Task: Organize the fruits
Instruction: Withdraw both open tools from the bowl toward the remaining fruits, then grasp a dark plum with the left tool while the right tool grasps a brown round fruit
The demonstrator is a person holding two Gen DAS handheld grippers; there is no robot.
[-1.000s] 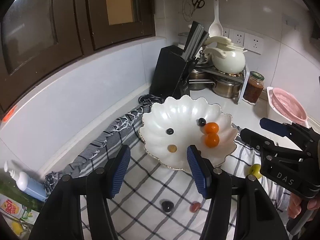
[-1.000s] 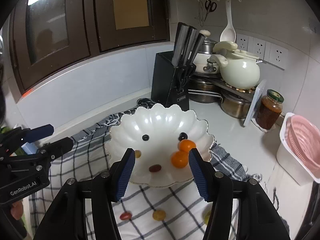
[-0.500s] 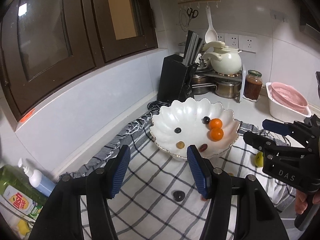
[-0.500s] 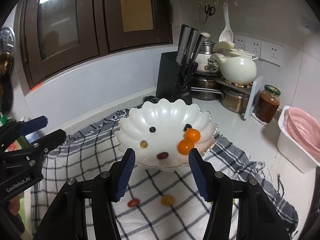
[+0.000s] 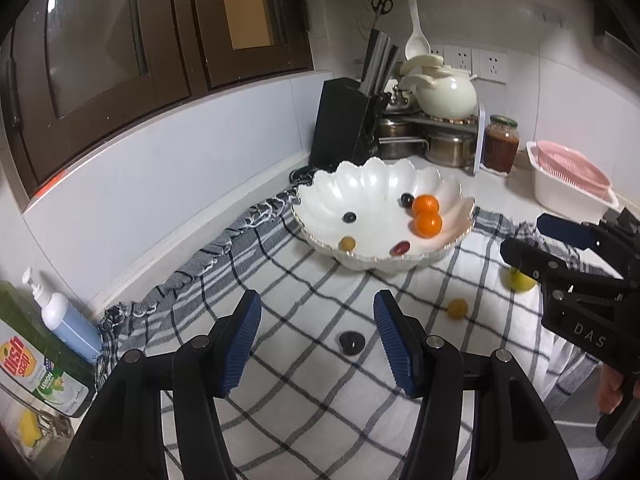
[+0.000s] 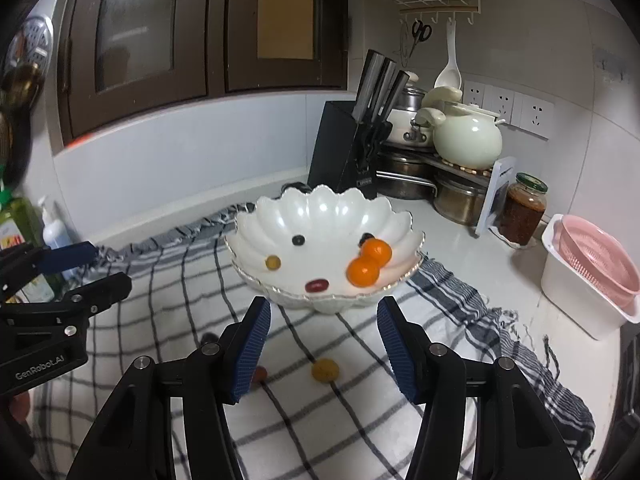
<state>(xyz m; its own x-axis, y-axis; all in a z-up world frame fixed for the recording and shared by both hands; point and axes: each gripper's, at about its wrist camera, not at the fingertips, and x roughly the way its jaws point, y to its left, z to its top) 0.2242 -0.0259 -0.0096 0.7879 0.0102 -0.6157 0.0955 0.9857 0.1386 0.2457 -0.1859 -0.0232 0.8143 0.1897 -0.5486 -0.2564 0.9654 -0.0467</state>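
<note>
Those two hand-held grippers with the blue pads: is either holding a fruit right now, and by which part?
Neither holds anything. The left hand-held gripper and the right hand-held gripper both stand open, with only the checked cloth between their pads.

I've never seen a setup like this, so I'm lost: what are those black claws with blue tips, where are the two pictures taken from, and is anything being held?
There is no robot: a person holds two hand tools, each with a camera looking along its fingers. One picture looks past the left gripper, the other past the right gripper. Both are open and hold nothing. A white scalloped bowl on a checked cloth holds two oranges and some small fruits. Loose on the cloth lie a dark grape, a yellowish grape and a green fruit.
</note>
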